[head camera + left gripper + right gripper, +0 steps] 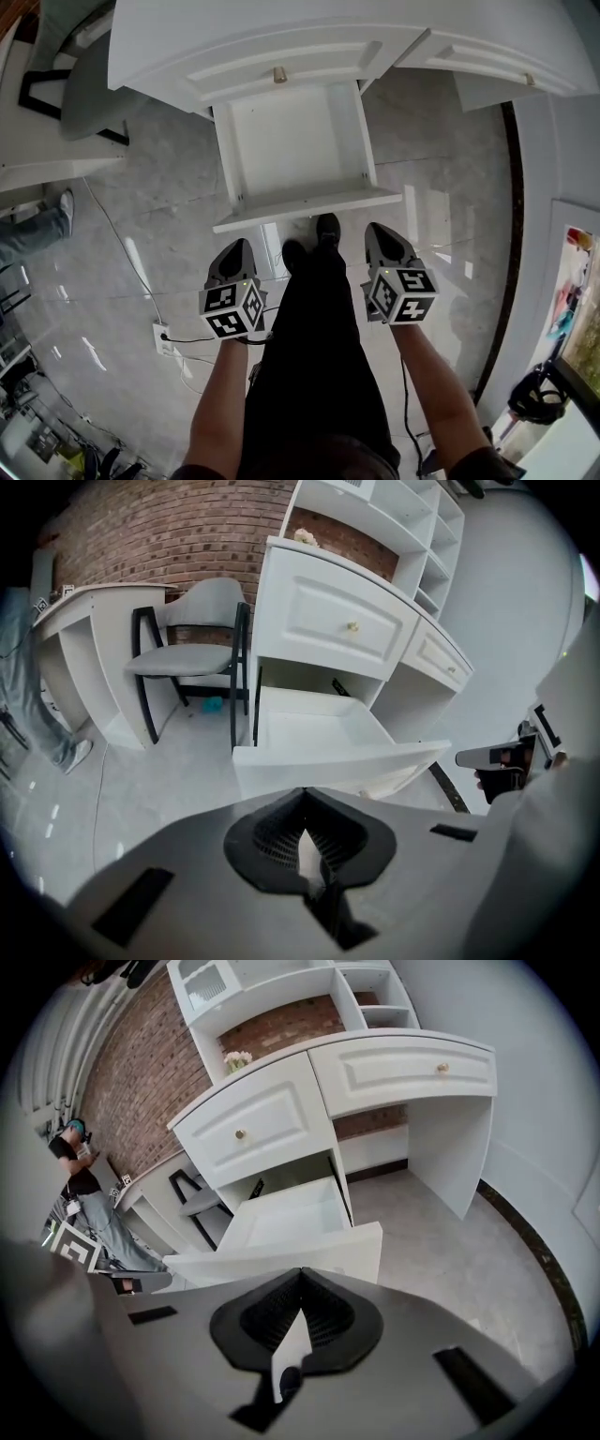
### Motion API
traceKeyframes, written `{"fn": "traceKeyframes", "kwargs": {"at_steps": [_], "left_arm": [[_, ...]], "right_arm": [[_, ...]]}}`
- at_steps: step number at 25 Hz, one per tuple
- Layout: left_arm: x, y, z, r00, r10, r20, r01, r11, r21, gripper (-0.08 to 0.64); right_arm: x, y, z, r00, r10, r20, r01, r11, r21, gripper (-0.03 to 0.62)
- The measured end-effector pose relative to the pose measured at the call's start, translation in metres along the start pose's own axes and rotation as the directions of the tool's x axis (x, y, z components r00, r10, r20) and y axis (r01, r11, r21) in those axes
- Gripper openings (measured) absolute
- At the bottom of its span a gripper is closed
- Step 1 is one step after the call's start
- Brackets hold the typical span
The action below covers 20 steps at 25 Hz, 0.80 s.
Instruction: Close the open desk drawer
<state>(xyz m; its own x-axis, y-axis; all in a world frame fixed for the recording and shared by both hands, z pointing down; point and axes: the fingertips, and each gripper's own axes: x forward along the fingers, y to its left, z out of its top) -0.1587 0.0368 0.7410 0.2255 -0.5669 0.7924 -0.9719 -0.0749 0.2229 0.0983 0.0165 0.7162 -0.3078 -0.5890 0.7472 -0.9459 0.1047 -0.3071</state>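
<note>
The white desk has its lower drawer pulled far out and empty, its front panel nearest me. My left gripper hovers just short of the panel's left end, jaws together with nothing in them. My right gripper hangs shut just below the panel's right end. In the left gripper view the shut left gripper points at the drawer front. The right gripper likewise faces the drawer front in the right gripper view. Neither touches the panel.
Above the open drawer sits a closed drawer with a brass knob. A grey chair stands left of the desk beside another white table. A power strip with cables lies on the floor. A bystander's leg shows far left.
</note>
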Motion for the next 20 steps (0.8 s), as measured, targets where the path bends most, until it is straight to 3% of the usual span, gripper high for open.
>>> {"fn": "traceKeyframes", "kwargs": {"at_steps": [6,14,20], "left_arm": [[0.02,0.011,0.002,0.999,0.013,0.04,-0.012,0.999,-0.031,0.009],[0.025,0.012,0.011,0.996,0.036,0.083,-0.029,0.996,-0.085,0.009],[0.04,0.019,0.035,0.993,0.048,0.111,-0.038,0.996,-0.085,0.009]], "right_arm": [[0.03,-0.027,0.001,0.999,-0.042,-0.019,0.042,0.998,-0.039,0.005],[0.041,-0.021,0.007,0.999,-0.05,-0.008,0.049,0.998,-0.048,0.005],[0.06,-0.019,0.029,0.998,-0.048,0.045,0.051,0.996,-0.067,0.005]]}}
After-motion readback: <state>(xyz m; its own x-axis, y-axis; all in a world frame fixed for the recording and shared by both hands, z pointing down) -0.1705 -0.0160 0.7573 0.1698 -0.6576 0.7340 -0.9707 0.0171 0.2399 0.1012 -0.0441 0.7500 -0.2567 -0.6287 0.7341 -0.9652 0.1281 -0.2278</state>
